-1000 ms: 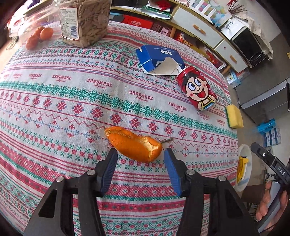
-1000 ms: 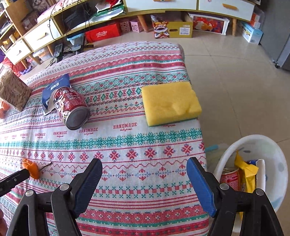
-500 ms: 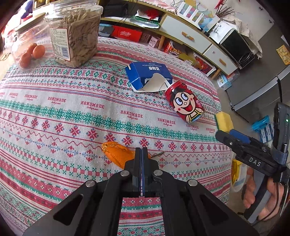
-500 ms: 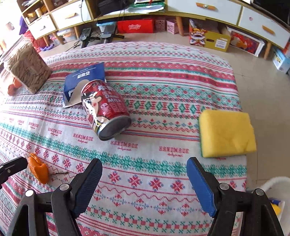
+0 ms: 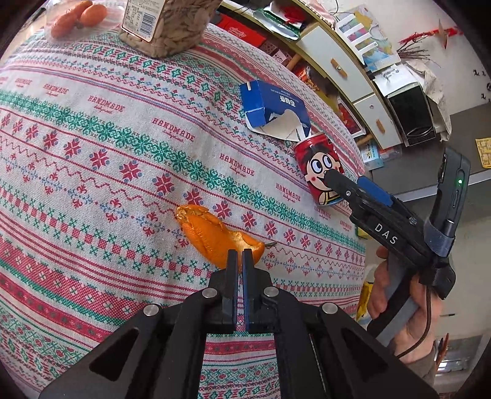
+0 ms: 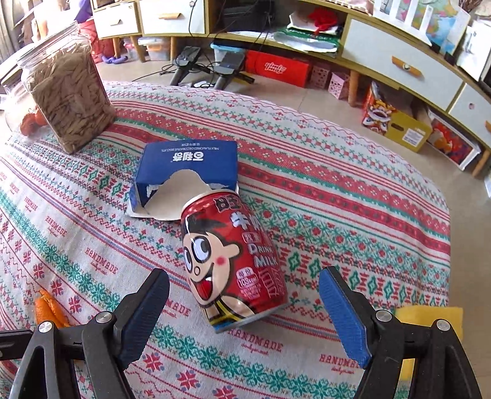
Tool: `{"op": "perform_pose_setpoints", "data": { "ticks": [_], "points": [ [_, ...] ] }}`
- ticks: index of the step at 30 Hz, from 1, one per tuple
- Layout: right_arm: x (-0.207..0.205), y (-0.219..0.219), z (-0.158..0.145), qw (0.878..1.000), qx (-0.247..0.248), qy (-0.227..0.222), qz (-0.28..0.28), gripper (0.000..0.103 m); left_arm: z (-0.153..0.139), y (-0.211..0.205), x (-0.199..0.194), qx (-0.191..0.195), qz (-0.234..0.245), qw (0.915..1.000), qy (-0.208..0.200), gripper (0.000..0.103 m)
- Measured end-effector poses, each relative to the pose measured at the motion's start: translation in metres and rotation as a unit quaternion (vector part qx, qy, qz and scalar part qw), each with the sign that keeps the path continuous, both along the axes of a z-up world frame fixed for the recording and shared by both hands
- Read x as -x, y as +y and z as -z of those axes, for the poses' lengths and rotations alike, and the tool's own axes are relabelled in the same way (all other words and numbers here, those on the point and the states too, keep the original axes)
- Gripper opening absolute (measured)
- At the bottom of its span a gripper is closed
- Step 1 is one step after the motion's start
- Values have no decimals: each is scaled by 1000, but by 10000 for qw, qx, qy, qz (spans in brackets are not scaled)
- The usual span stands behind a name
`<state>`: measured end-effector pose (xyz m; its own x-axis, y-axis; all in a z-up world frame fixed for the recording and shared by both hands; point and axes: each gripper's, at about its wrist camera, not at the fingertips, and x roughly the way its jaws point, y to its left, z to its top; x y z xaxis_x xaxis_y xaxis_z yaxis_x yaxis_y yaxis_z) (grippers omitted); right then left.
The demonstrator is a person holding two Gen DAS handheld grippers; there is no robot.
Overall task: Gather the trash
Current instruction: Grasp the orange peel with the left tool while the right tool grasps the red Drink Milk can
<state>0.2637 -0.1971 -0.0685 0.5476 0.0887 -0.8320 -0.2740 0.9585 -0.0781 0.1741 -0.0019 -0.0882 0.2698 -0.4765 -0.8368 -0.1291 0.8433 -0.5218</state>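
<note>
An orange peel (image 5: 211,233) lies on the patterned tablecloth (image 5: 92,153). My left gripper (image 5: 239,257) is pinched on its near rim; only a thin slit shows as the jaws ease open slightly. A red milk can (image 6: 233,254) lies on its side, touching a torn blue carton (image 6: 190,162). My right gripper (image 6: 244,276) hovers over the can's near end with its jaws wide and still opening, a blue pad on either side, neither touching it. The left wrist view shows that gripper (image 5: 349,184) reaching over the can (image 5: 319,165), with the carton (image 5: 273,104) behind. The peel (image 6: 46,307) also shows at lower left.
A clear jar of seeds (image 6: 67,101) stands at the table's far left, with bagged oranges (image 5: 79,17) beside it. A yellow sponge (image 6: 429,319) lies near the right table edge. Low cabinets (image 6: 399,67) and boxes line the floor beyond. A hand (image 5: 399,307) holds the right gripper.
The left jaws closed from wide apart onto the peel's near edge. The right gripper swung left from the sponge and the white bin to the can, which now sits between its fingers.
</note>
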Motion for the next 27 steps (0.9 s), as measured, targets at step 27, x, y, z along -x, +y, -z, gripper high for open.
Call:
{"op": "perform_pose_setpoints", "data": {
  "ticks": [27],
  "points": [
    [-2, 2, -5, 9967, -701, 362, 207, 61, 18, -21, -24, -706, -199, 9973, -90, 28]
  ]
}}
